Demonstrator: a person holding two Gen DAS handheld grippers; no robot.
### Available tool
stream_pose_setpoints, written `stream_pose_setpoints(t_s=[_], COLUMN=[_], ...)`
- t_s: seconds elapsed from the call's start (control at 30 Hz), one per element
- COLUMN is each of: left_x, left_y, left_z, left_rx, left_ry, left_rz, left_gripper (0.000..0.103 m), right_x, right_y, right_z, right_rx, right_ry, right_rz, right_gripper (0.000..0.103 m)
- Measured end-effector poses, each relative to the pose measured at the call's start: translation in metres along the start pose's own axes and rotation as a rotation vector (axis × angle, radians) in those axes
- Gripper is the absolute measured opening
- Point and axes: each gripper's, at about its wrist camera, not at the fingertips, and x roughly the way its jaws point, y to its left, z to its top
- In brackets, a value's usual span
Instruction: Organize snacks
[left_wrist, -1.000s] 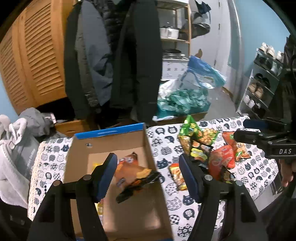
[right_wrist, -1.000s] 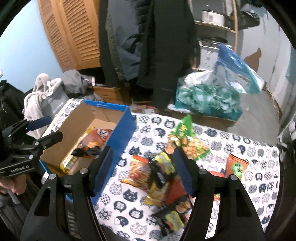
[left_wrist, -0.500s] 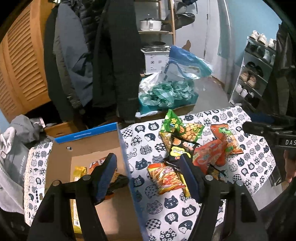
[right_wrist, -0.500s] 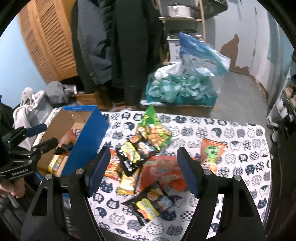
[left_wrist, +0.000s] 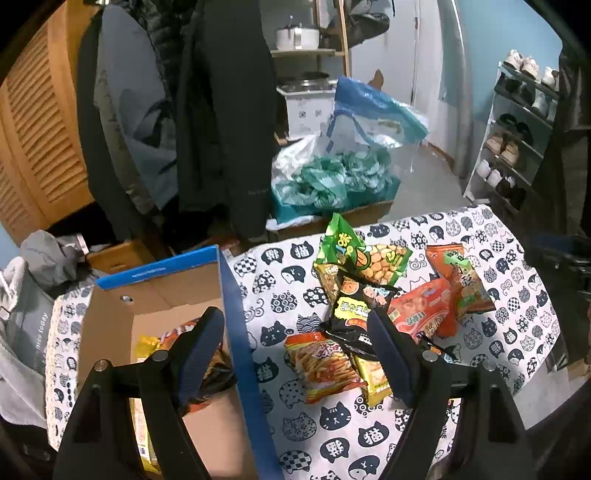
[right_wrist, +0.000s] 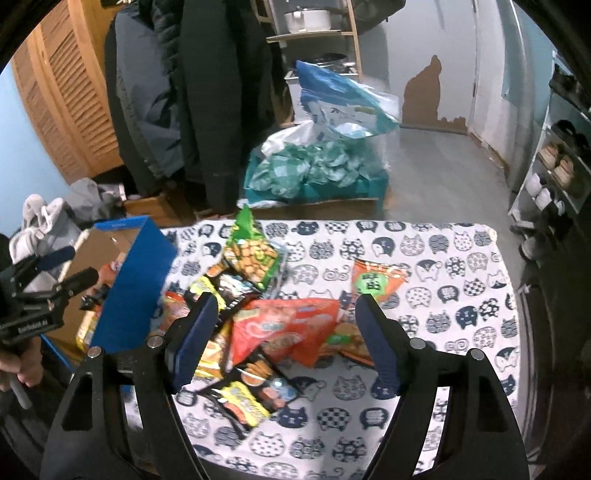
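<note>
A cardboard box with blue outer walls (left_wrist: 236, 332) stands at the table's left and holds a few snack packs (left_wrist: 147, 343). It also shows in the right wrist view (right_wrist: 133, 280). A pile of snack bags lies right of it: a green bag (left_wrist: 358, 251), a black bag (left_wrist: 351, 306), a red bag (left_wrist: 421, 314), an orange fries bag (left_wrist: 321, 365). My left gripper (left_wrist: 295, 354) is open and empty above the box's right wall. My right gripper (right_wrist: 284, 343) is open and empty above the red bag (right_wrist: 288, 328). The left gripper also shows in the right wrist view (right_wrist: 55, 269).
The table wears a cat-print cloth (right_wrist: 443, 295). Coats (left_wrist: 221, 110) hang behind it. A teal bag of bundles (right_wrist: 314, 170) sits on the floor beyond. A shoe rack (left_wrist: 517, 136) stands at the right. Grey clothes (left_wrist: 26, 295) lie left of the box.
My left gripper has moved right, from over the box's inside to over its right wall. My right gripper has moved right, from beside the box to over the snack pile.
</note>
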Motion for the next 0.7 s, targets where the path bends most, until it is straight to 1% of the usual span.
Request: stream_pose_setpoints(t_s=[0.3,0.4,0.53,0.7], left_x=[0.039,0.054,0.075,0.101], left_y=[-0.010,-0.020,-0.031,-0.038], left_z=[0.007,0.010,0.014,0.019], left_rx=[-0.014,0.012,0.054,0.070], left_ry=[0.088,0.115,0.127,0.161], left_rz=[-0.050,-0.057,-0.057,-0.084], left_gripper=[0.081,0.081,0.081,0.081], right_x=[0.014,0.023,0.041,0.061], right_y=[-0.036,-0.048,-0.062,-0.072], right_z=[-0.003,-0.002,0.002,0.003], right_rx=[0.039,0.060,0.058,0.060], right_ry=[0.036,0.056,0.094,0.130], right_rz=[-0.053,-0.059,-0.081,-0.092], right_gripper=[0.077,0.077,0.077,0.077])
